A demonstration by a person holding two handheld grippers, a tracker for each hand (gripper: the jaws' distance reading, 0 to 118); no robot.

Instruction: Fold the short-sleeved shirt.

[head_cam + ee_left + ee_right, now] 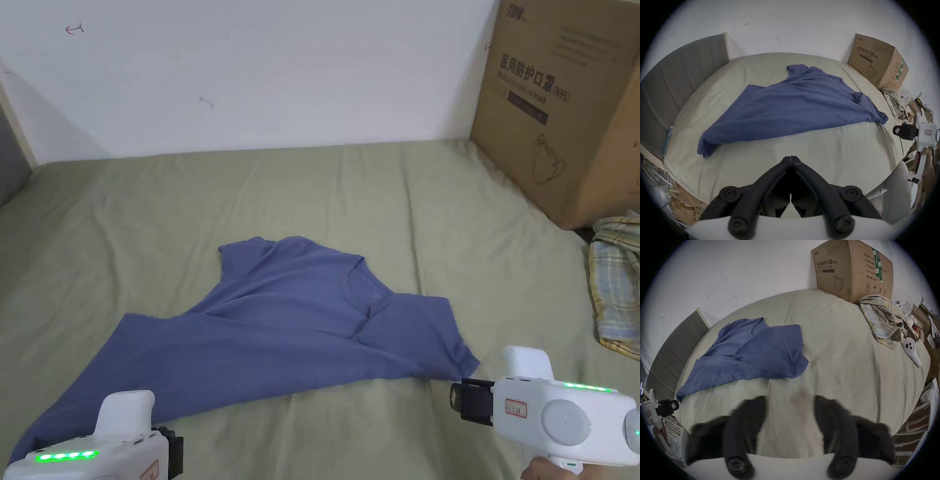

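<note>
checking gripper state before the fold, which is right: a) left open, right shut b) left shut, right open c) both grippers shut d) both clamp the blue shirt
b: the left gripper has its jaws meeting at the tips, the right gripper has its jaws spread; neither touches the blue short-sleeved shirt.

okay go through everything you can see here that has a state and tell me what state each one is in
blue shirt: unfolded, lying crumpled and skewed on the bed, held by neither gripper
left gripper: shut, empty, off the shirt
right gripper: open, empty, above bare sheet
cardboard box: closed, standing on the bed
plaid garment: bunched beside the box
</note>
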